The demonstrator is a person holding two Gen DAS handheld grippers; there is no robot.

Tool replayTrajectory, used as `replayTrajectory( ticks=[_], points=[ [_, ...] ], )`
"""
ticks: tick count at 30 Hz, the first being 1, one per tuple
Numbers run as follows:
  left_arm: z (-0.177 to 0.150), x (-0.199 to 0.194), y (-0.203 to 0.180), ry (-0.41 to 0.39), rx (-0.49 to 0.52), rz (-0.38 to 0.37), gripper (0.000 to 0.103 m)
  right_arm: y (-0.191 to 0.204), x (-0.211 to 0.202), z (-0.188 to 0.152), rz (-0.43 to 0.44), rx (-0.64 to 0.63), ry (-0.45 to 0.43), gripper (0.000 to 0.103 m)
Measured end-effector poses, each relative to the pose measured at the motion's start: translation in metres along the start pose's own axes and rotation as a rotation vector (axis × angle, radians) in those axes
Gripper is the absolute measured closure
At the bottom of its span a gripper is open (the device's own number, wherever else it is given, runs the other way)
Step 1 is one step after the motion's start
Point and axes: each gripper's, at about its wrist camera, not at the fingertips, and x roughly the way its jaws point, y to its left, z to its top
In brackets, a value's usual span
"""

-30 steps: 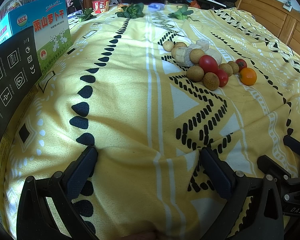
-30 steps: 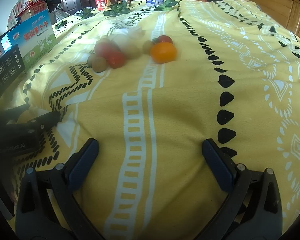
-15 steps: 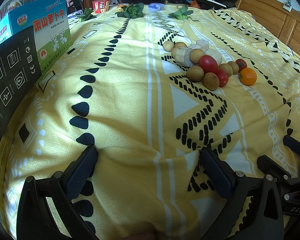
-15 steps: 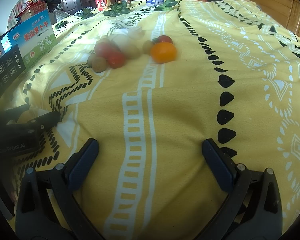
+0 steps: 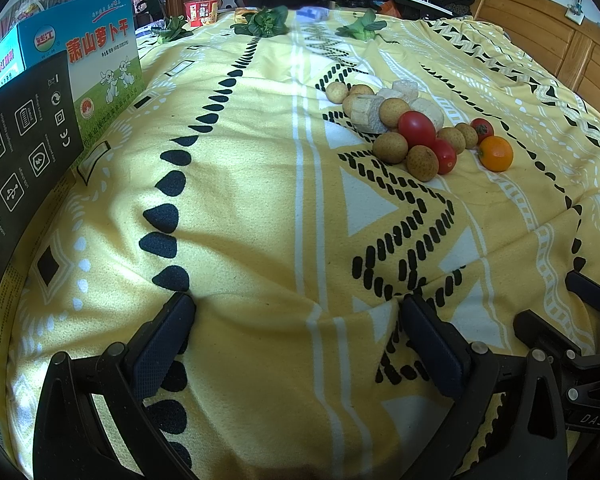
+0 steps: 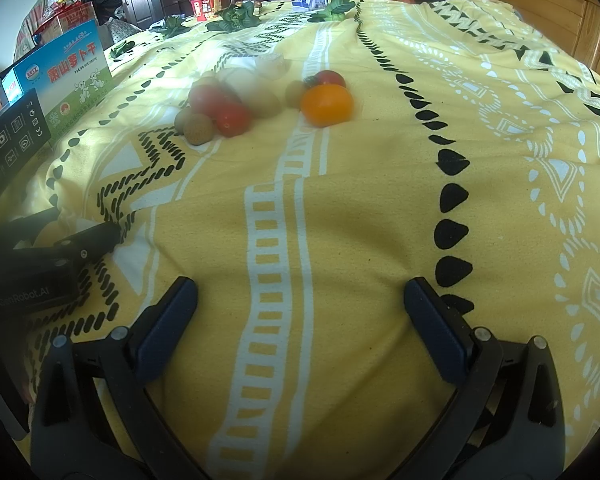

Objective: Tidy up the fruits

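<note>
A pile of fruit lies on the yellow patterned cloth [image 5: 260, 208]: an orange [image 5: 496, 153], red tomatoes [image 5: 417, 129], brown longans [image 5: 422, 163] and pale cut chunks [image 5: 368, 113]. In the right wrist view the orange [image 6: 326, 104] and a tomato [image 6: 232, 119] lie far ahead, partly blurred. My left gripper [image 5: 296, 338] is open and empty, low over the cloth, well short of the pile. My right gripper [image 6: 300, 314] is open and empty, beside the left gripper [image 6: 56, 252].
A blue and green carton [image 5: 96, 76] and a black box [image 5: 20, 152] stand at the left. Leafy greens [image 5: 266, 22] and a red cup [image 5: 201, 11] lie at the far end. A wooden headboard [image 5: 560, 48] runs along the right.
</note>
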Motion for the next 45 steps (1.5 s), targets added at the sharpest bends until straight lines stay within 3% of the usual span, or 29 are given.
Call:
replayTrajectory(
  ticks=[10, 14, 17, 20, 22, 26, 28, 35, 38, 39, 42, 45],
  points=[
    [0.003, -0.008, -0.002, 0.009, 0.013, -0.027, 0.001, 0.0, -0.001, -0.001, -0.006, -0.002, -0.001, 0.0],
    [0.018, -0.018, 0.005, -0.004, -0.012, -0.114, 0.007, -0.002, -0.002, -0.001, 0.007, 0.005, -0.003, 0.0],
    [0.04, -0.021, -0.002, -0.033, 0.02, -0.227, 0.027, -0.002, -0.002, -0.001, 0.007, 0.004, -0.002, 0.0],
    [0.059, -0.01, -0.017, -0.017, 0.07, -0.267, 0.039, -0.002, -0.003, -0.002, 0.006, 0.004, -0.002, 0.0],
    [0.071, 0.002, -0.029, 0.011, 0.115, -0.308, 0.058, -0.002, -0.004, -0.002, 0.006, 0.004, -0.001, 0.0],
    [0.082, 0.015, -0.046, 0.042, 0.16, -0.367, 0.06, -0.002, -0.004, -0.002, 0.005, 0.003, 0.001, 0.0],
    [0.087, 0.023, -0.052, 0.077, 0.151, -0.398, 0.067, -0.001, -0.004, -0.001, 0.004, 0.003, 0.002, 0.0],
    [0.095, 0.046, -0.056, 0.084, 0.094, -0.341, 0.069, -0.001, -0.004, -0.001, 0.002, 0.002, 0.004, 0.0],
    [0.094, 0.05, -0.061, 0.086, 0.134, -0.328, 0.069, -0.001, -0.003, -0.001, 0.001, 0.002, 0.007, 0.0],
    [0.092, 0.049, -0.065, 0.086, 0.155, -0.323, 0.079, -0.001, -0.004, 0.0, 0.003, 0.004, 0.009, 0.0],
    [0.088, 0.035, -0.06, 0.065, 0.158, -0.354, 0.08, -0.006, -0.01, 0.001, 0.033, 0.022, 0.007, 0.0],
    [0.086, 0.014, -0.045, 0.025, 0.106, -0.368, 0.08, -0.009, -0.023, 0.006, 0.091, 0.045, -0.01, 0.013]
  ],
)
